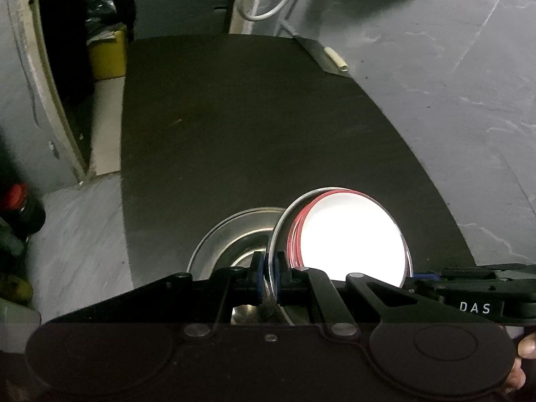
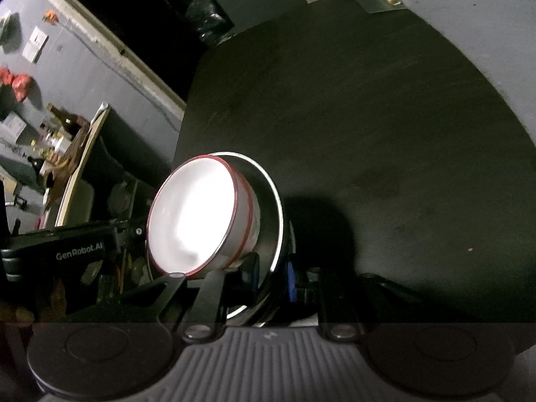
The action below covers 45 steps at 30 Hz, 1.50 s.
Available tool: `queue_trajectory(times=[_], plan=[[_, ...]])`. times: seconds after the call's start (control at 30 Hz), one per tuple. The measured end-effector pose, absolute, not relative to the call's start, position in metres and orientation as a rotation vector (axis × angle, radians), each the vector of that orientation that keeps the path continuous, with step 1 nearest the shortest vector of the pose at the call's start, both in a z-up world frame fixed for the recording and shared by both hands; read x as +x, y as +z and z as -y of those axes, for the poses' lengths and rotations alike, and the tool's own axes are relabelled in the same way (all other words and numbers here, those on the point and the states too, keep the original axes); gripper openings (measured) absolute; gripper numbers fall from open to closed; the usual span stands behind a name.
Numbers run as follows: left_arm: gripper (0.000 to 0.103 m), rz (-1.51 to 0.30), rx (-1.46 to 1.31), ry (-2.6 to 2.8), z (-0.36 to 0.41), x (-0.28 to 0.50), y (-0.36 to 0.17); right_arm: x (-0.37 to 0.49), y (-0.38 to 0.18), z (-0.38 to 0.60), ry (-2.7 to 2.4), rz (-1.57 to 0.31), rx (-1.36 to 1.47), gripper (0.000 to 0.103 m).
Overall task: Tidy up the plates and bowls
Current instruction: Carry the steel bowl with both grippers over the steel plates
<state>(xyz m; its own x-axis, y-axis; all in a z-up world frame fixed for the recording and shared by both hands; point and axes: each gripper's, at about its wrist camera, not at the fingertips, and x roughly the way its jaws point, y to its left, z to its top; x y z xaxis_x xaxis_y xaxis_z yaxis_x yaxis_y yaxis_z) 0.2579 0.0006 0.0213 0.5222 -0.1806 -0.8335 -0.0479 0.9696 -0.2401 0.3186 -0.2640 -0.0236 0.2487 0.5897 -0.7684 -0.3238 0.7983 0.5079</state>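
The white bowl (image 1: 351, 238) already sits nested in a steel bowl (image 2: 271, 201) whose rim both grippers' jaws clamp, above the counter (image 1: 251, 127); the steel plate (image 1: 231, 238) remains unstacked.

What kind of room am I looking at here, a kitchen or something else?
Probably a storeroom or workshop-like room rather than a proper kitchen: a bare grey floor, a plain dark table carrying the steel plate and white bowl, and cluttered bottles and boxes alongside.

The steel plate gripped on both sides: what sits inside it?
A white bowl with red rim lines sits inside the steel plate. The bowl covers most of the plate's floor, so anything beneath it cannot be seen.
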Motion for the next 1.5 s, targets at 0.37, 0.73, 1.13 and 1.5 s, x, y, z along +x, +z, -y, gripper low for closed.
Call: queue_trajectory(times=[0.37, 0.73, 1.13, 1.5], plan=[[0.004, -1.049, -0.271, -0.03, -0.013, 0.249, 0.013, 0.323, -0.027, 0.246, 0.682, -1.2, 0.218, 0.019], [0.004, -1.074, -0.273, -0.003, -0.016, 0.252, 0.008, 0.327, -0.029, 0.243, 0.702, -1.219, 0.193, 0.02], [0.004, -1.078, -0.27, 0.011, -0.018, 0.251, 0.007, 0.329, -0.032, 0.236, 0.712, -1.225, 0.191, 0.02], [0.004, -1.081, -0.272, 0.028, -0.016, 0.252, 0.007, 0.329, -0.033, 0.237, 0.721, -1.228, 0.188, 0.02]])
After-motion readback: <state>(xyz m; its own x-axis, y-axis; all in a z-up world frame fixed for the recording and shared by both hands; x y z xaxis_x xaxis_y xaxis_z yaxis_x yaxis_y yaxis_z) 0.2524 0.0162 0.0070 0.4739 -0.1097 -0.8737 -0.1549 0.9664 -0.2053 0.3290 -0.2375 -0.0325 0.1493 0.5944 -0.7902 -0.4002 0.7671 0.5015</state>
